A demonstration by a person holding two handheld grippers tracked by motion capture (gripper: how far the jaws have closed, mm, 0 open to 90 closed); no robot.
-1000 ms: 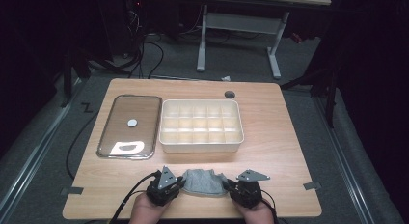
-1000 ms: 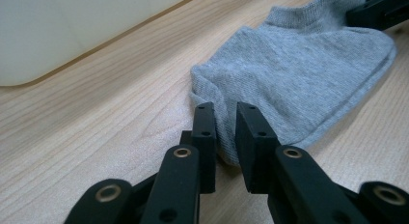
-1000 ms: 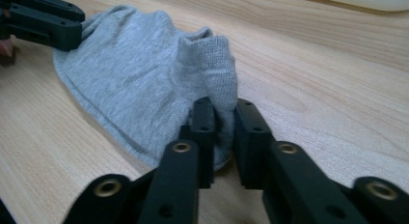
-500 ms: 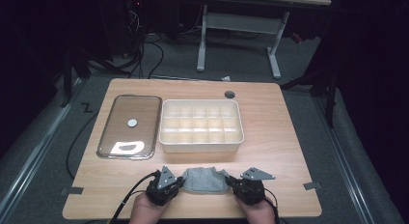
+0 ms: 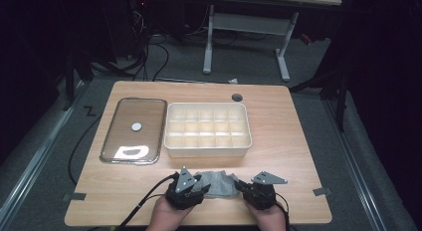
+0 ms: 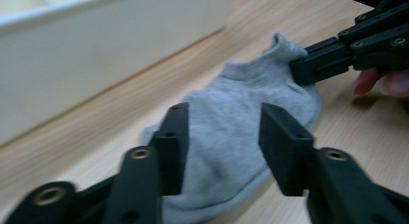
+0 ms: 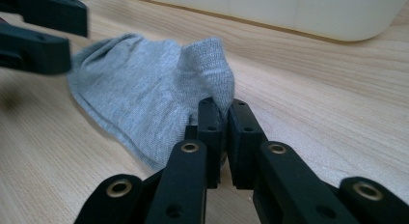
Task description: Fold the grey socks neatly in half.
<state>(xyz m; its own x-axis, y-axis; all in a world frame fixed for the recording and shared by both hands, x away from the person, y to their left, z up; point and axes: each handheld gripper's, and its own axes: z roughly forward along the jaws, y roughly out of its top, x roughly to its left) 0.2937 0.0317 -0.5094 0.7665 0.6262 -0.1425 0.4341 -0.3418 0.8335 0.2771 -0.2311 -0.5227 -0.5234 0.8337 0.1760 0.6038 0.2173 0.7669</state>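
Sock (image 5: 217,184): grey, soft, light, limp; flat on worktop (image 5: 293,141), just in front of compartment box (image 5: 207,130). Right claw (image 7: 224,119): clamped on 1 raised fold at sock edge. Left claw (image 6: 223,137): spread apart over opposite end, gripping nothing. Recommended hold: hem or edge folds.

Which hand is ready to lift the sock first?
Probably the right. The right gripper has its jaws pinched shut on an edge of the sock, so it could lift now. The left gripper has its jaws open over the sock and would need to close first.
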